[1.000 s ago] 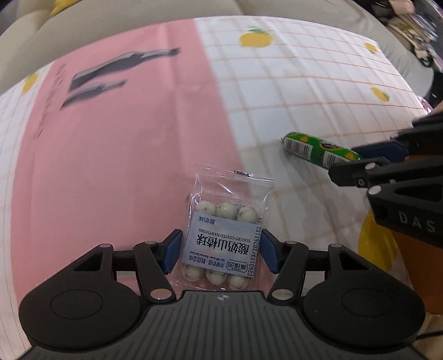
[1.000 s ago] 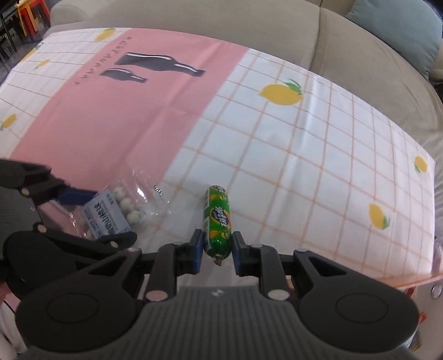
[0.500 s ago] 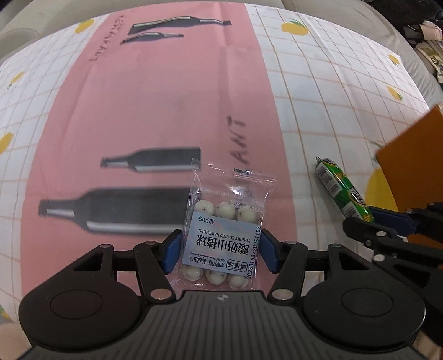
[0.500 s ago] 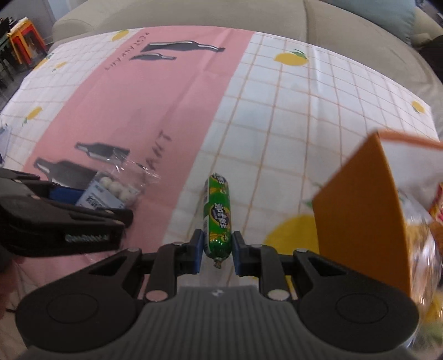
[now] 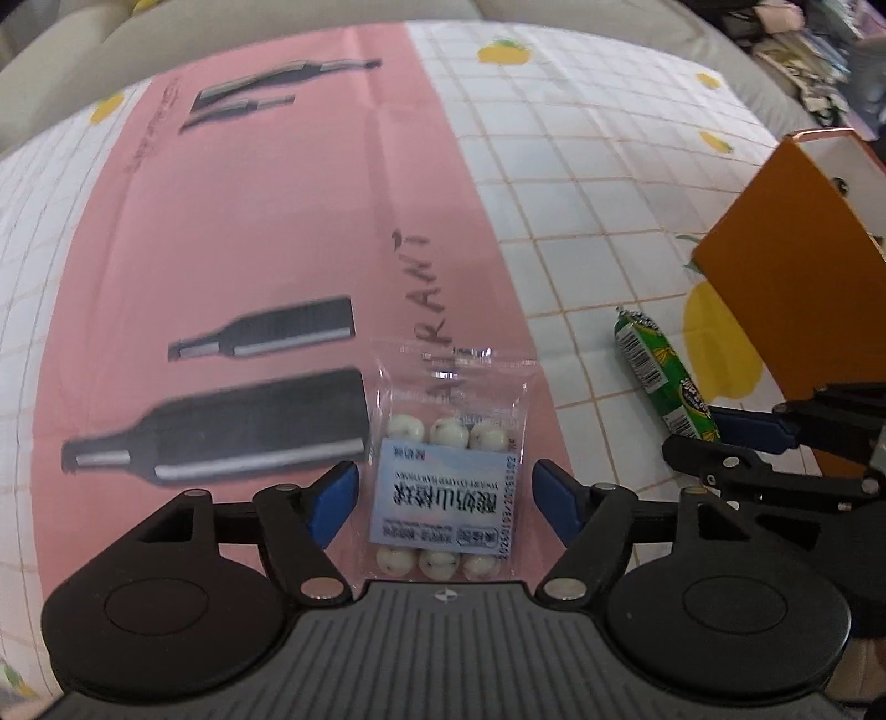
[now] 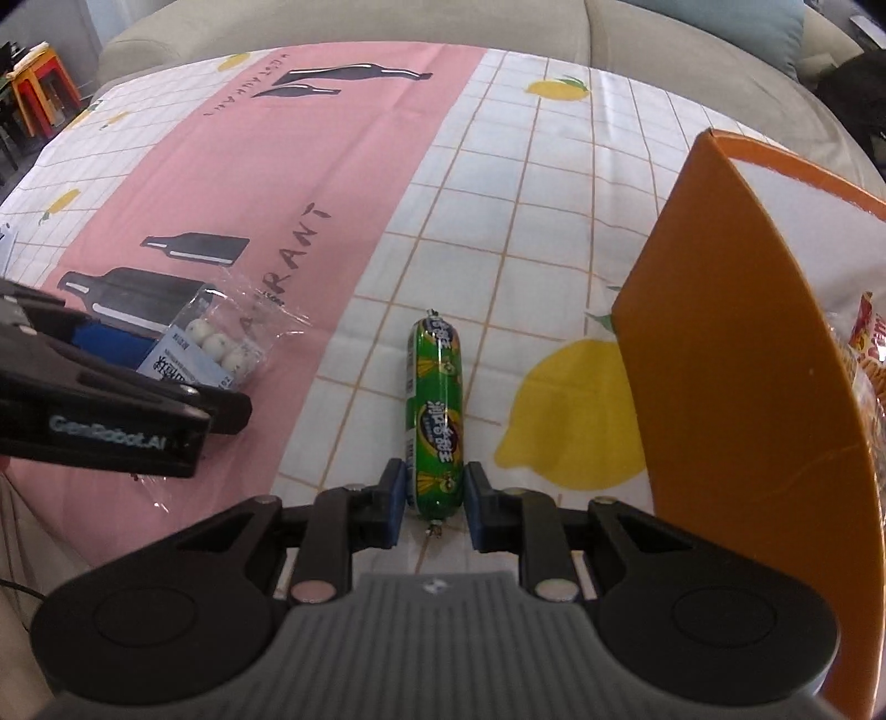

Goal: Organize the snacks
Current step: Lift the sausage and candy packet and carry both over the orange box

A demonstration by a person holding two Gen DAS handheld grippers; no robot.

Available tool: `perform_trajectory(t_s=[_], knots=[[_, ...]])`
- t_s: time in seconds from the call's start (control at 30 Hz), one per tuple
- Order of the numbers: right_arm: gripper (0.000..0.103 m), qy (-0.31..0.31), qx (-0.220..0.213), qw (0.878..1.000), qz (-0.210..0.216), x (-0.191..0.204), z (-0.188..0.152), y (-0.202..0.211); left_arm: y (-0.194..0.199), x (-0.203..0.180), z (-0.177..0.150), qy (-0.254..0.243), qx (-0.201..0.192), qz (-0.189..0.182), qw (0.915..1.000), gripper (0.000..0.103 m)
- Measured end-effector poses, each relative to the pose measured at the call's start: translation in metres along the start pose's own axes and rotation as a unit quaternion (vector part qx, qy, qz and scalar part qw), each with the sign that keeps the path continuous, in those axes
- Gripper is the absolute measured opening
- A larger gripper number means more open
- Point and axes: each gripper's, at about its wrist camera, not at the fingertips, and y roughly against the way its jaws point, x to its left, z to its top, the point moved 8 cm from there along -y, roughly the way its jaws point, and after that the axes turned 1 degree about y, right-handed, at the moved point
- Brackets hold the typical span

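A clear packet of white yogurt balls (image 5: 446, 498) lies on the pink stripe of the tablecloth (image 5: 277, 221). My left gripper (image 5: 443, 482) straddles it, its jaws opening, both blue pads clear of the packet's edges. My right gripper (image 6: 432, 493) is shut on the near end of a green sausage stick (image 6: 437, 399), which points away from me over the checked cloth. The left wrist view shows that stick (image 5: 662, 382) and the right gripper (image 5: 714, 440) at the right. The right wrist view has the packet (image 6: 216, 349) and left gripper (image 6: 166, 371) at the left.
An orange box (image 6: 736, 360) stands open close to the right of the sausage, with bagged snacks (image 6: 869, 354) inside. It also appears at the right edge of the left wrist view (image 5: 786, 266). A grey sofa (image 6: 332, 27) lies beyond the cloth.
The left jaws have spread away from the packet, which they gripped before. Both grippers have travelled across the cloth with their snacks, and the orange box has come into view at the right.
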Motion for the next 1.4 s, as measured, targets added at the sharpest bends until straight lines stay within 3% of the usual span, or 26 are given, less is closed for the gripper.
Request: perform_trajectory(t_s=[0.1, 0.17, 0.37, 0.7, 0.8, 0.9, 0.97, 1.03, 1.4], knots=[[0.025, 0.000, -0.007, 1.000, 0.008, -0.001, 0.000, 0.000, 0.004, -0.001, 0.002, -0.029, -0.015, -0.007, 0.9994, 0.089], [0.042, 0.000, -0.009, 1.000, 0.013, -0.002, -0.002, 0.002, 0.003, 0.002, 0.003, -0.041, -0.018, -0.013, 0.9989, 0.089], [0.047, 0.001, -0.032, 0.999, 0.024, -0.002, -0.002, 0.008, -0.003, 0.000, 0.001, -0.051, -0.015, -0.040, 0.9978, 0.089], [0.044, 0.030, -0.067, 0.997, 0.031, 0.003, 0.015, 0.007, -0.007, -0.001, 0.003, -0.028, 0.005, -0.009, 0.9996, 0.090], [0.037, 0.027, -0.063, 0.997, 0.032, 0.004, 0.016, 0.001, -0.008, -0.004, 0.001, -0.027, 0.018, 0.012, 0.9994, 0.090], [0.034, 0.022, -0.057, 0.998, 0.030, 0.005, 0.014, -0.004, -0.007, -0.007, -0.001, -0.024, 0.021, 0.025, 0.9992, 0.080], [0.022, 0.017, -0.054, 0.998, 0.022, 0.003, 0.012, -0.006, -0.005, -0.008, -0.002, -0.017, 0.016, 0.027, 0.9993, 0.068], [0.022, 0.011, -0.054, 0.998, 0.020, 0.002, 0.011, -0.007, -0.005, -0.007, -0.002, -0.009, 0.013, 0.030, 0.9994, 0.067], [0.021, -0.004, -0.079, 0.997, 0.022, 0.001, 0.021, 0.030, 0.033, -0.016, 0.003, 0.053, -0.025, -0.025, 0.9980, 0.063]])
